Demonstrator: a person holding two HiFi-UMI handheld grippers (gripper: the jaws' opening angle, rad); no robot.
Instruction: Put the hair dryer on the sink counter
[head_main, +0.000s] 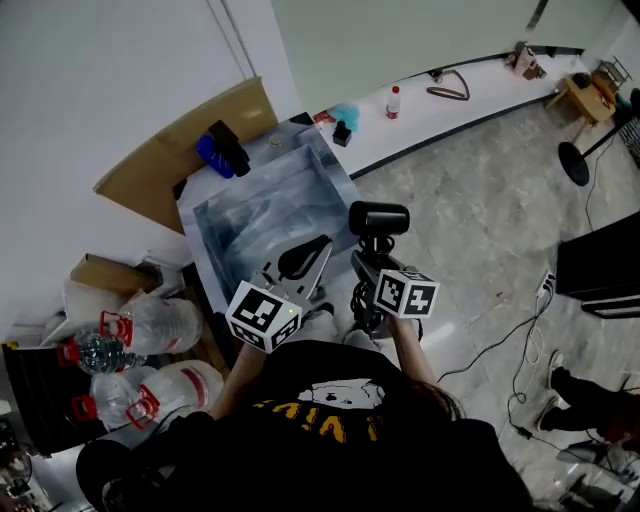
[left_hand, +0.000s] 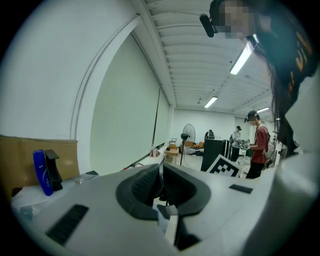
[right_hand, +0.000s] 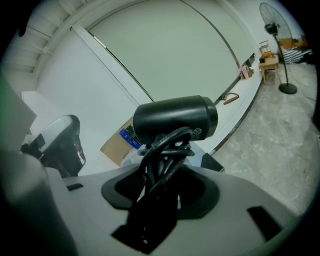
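Head view: left claw (head_main: 312, 256) closed, empty, at the worktop's (head_main: 200, 235) near edge. Right claw (head_main: 372, 262) clamps the hair dryer (head_main: 378, 218) by its cord-wrapped handle, just right of the worktop. Gripped through the cord (right_hand: 165, 150), the dryer could slip or tip off the edge.

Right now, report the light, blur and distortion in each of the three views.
Head view: evenly lit and sharp, the wall ledge curved by the wide lens. Left gripper view: fisheye, black corners, ceiling lights blown out. Right gripper view: same fisheye; the black hair dryer shows little detail.
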